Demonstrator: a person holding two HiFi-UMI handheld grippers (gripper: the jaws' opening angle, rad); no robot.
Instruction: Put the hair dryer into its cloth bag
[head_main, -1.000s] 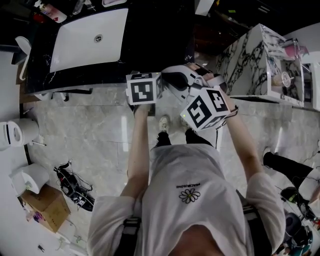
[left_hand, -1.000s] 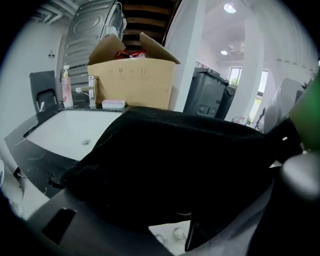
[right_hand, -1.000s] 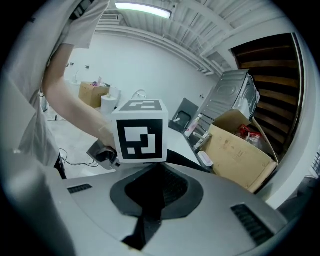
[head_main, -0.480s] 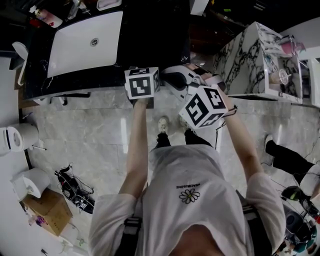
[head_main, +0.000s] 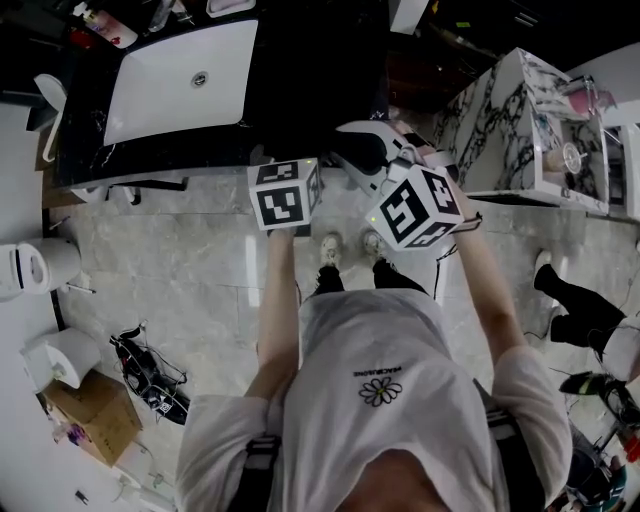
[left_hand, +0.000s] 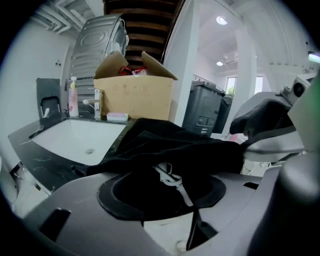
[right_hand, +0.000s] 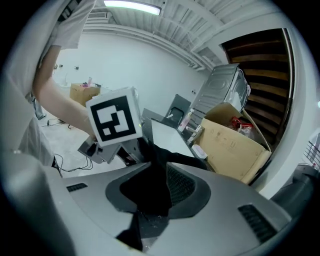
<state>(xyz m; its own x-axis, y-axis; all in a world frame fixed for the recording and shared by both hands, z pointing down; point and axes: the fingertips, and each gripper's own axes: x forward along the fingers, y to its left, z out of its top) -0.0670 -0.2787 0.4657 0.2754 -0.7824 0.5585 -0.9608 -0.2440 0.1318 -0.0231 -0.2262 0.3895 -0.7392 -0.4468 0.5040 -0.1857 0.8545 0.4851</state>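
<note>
The black cloth bag (left_hand: 170, 147) hangs between my two grippers, over the edge of the black counter (head_main: 300, 60). In the left gripper view it fills the gap of my left gripper (left_hand: 160, 190), and a white cord (left_hand: 172, 180) runs down through the cloth. Those jaws are opening with the bag still bunched against the pads. A fold of the bag (right_hand: 150, 185) also hangs in my right gripper (right_hand: 150, 195). Its jaws are opening and stand apart, with one ribbed pad (right_hand: 182, 186) bare. No view shows the hair dryer itself.
A white sink (head_main: 175, 80) is set in the counter, with a faucet (left_hand: 97, 102) and a soap bottle (left_hand: 73, 97) behind it. A cardboard box (left_hand: 132, 92) and a dark bin (left_hand: 202, 110) stand beyond. A marble block (head_main: 500, 120) is at the right, and cables lie on the floor (head_main: 145, 370).
The left gripper's marker cube has drawn back from the counter toward the person. The right gripper has stayed about where it was.
</note>
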